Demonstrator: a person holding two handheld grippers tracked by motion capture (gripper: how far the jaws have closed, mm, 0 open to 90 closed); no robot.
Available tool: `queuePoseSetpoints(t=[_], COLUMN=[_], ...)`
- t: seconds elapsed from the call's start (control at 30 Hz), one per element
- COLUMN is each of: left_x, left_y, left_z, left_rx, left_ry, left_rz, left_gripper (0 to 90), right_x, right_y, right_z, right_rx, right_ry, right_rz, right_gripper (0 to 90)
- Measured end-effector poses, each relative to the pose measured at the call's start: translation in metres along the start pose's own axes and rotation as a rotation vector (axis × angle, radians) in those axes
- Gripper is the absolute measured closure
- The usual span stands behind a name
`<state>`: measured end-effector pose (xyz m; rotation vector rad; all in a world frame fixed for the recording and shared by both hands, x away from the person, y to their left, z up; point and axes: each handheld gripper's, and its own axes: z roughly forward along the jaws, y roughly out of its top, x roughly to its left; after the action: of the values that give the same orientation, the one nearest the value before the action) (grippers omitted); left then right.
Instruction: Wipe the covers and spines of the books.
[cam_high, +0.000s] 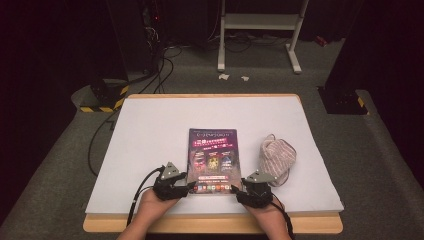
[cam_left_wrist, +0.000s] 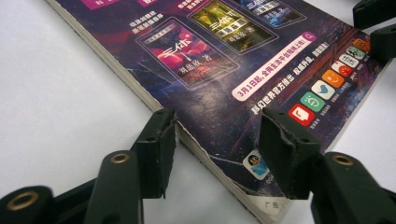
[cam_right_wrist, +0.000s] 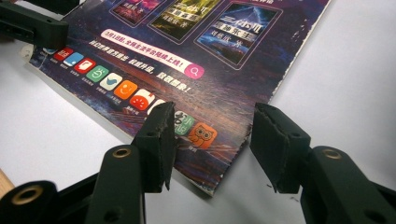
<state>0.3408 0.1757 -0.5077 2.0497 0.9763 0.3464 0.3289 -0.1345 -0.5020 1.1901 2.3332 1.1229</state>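
A dark purple magazine (cam_high: 212, 160) lies flat on the white sheet (cam_high: 150, 130), its cover with colourful app icons facing up. My left gripper (cam_high: 192, 185) sits at the magazine's near left corner. In the left gripper view the magazine (cam_left_wrist: 224, 70) has that corner between the left gripper's (cam_left_wrist: 215, 126) open jaws, one jaw beside the spine edge and the other over the cover. My right gripper (cam_high: 234, 189) is at the near right corner. The right gripper (cam_right_wrist: 212, 128) stands open astride that corner of the magazine (cam_right_wrist: 196, 51), with gaps showing at both pads.
A striped pink and white cloth pouch (cam_high: 277, 159) lies just right of the magazine, close to the right hand. The wooden table edge (cam_high: 210, 225) runs along the front. Cables, a white stand (cam_high: 260, 30) and grey floor lie beyond the table.
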Motion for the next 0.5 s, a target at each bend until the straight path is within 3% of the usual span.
queuePoseSetpoints(t=[0.03,0.13,0.23,0.43,0.5], left_x=[0.002,0.006,0.013,0.024,0.028], left_y=[0.0,0.0,-0.004,-0.007,-0.009], left_z=[-0.002,-0.005,-0.012,-0.023,-0.029], left_rx=[0.004,0.009,-0.005,-0.024,-0.028], left_ry=[0.01,0.026,0.08,0.085,0.096], left_rz=[0.019,0.023,0.032,0.011,0.021], left_gripper=[44.1,41.7,38.9,41.6,43.3], right_x=[-0.001,-0.002,-0.003,-0.005,-0.006], right_y=[0.001,0.004,0.007,0.011,0.014], right_z=[-0.001,-0.007,-0.011,-0.013,-0.015], right_rx=[-0.009,-0.035,-0.058,-0.078,-0.089], right_ry=[0.0,-0.005,-0.017,-0.035,-0.033], right_rz=[-0.006,-0.023,-0.03,-0.054,-0.062], right_gripper=[50.2,50.2,47.9,40.6,37.6])
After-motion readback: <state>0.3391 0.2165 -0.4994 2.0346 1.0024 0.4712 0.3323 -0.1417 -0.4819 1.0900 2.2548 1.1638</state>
